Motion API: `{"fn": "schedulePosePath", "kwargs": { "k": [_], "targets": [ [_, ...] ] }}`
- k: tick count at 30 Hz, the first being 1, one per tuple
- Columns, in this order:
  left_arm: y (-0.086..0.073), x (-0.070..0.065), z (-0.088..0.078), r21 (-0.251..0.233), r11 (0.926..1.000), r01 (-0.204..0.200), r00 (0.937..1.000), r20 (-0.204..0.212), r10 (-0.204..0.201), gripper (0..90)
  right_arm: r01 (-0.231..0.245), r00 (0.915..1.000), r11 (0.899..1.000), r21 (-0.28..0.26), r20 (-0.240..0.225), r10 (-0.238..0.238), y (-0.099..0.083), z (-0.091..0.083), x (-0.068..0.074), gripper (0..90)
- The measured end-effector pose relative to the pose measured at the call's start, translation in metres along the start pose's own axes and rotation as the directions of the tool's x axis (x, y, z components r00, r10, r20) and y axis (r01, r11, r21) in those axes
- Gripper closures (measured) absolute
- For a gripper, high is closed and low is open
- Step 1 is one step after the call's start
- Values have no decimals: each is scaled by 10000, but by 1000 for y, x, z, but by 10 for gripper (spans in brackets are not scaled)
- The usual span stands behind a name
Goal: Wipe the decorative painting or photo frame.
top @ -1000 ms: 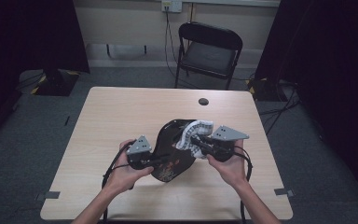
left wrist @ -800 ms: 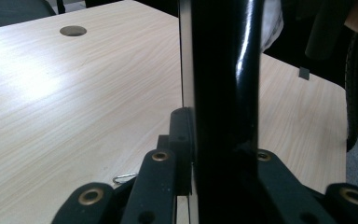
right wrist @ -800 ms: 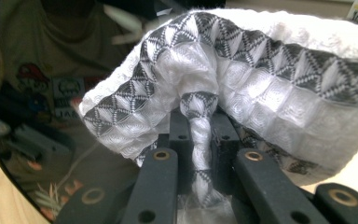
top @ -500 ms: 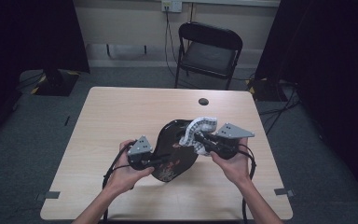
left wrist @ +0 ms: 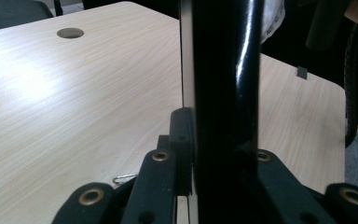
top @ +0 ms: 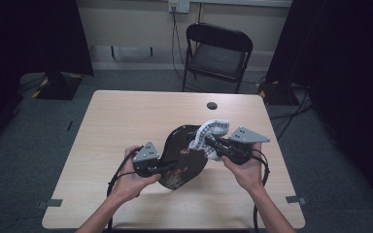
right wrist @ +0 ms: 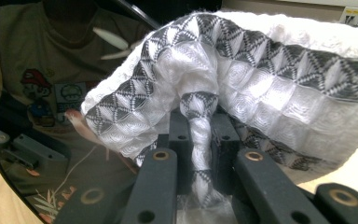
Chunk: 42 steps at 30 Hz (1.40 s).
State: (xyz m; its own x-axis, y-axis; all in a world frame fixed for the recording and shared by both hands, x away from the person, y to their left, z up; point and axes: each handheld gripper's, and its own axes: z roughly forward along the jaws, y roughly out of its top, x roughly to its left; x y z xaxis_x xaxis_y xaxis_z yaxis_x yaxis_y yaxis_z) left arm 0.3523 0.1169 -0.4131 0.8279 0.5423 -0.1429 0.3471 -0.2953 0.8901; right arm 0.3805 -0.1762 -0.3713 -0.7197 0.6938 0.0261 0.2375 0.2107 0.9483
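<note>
A: The glossy black gourd-shaped tray [top: 182,158] with a plant motif is tilted up over the table's near middle, isn't it?

B: Yes. The left gripper [top: 167,166] is clamped on its rim at about seven o'clock; in the left gripper view the jaws pinch that dark edge [left wrist: 221,93]

A: And the cloth?

B: The white waffle-weave cloth with grey diamond bands [top: 212,134] sits at the tray's two o'clock, bunched in the right gripper [top: 209,142], whose jaws are closed on a twisted fold [right wrist: 198,140]

A: How to wipe well?

B: I'd keep the tray steady, press the cloth flat on the lacquer, and sweep along its length above the pale wooden table [top: 126,121]
</note>
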Motion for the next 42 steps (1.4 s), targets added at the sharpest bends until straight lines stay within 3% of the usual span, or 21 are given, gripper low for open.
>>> {"fn": "schedulePosePath", "kwargs": {
  "k": [8,14,20,27,32,38,42],
  "targets": [
    [0,1,-1,15,10000,40,9999,-130,-40,795,283,9994,9949,964,-244,-260,-18,15,6,826],
    [0,1,-1,8,10000,25,10000,-57,-24,794,262,9994,9989,392,-250,-252,-9,10,9,825],
    [0,1,-1,18,10000,37,9999,-113,-37,791,359,9973,9947,964,-667,-295,-17,17,15,826],
    [1,1,0,12,10000,43,10000,-85,-43,789,398,9971,9977,554,-672,-360,-11,15,19,822],
    [1,0,0,37,10000,13,10000,-94,-13,781,547,9946,9940,943,-934,-459,-16,20,23,822],
    [1,0,1,53,10000,-1,10000,-12,1,783,382,9970,9982,468,-698,-348,-8,14,18,821],
    [1,-1,2,43,10000,15,10000,-26,-15,776,320,9962,9969,723,-829,-260,-13,16,17,822]
  ]
}}
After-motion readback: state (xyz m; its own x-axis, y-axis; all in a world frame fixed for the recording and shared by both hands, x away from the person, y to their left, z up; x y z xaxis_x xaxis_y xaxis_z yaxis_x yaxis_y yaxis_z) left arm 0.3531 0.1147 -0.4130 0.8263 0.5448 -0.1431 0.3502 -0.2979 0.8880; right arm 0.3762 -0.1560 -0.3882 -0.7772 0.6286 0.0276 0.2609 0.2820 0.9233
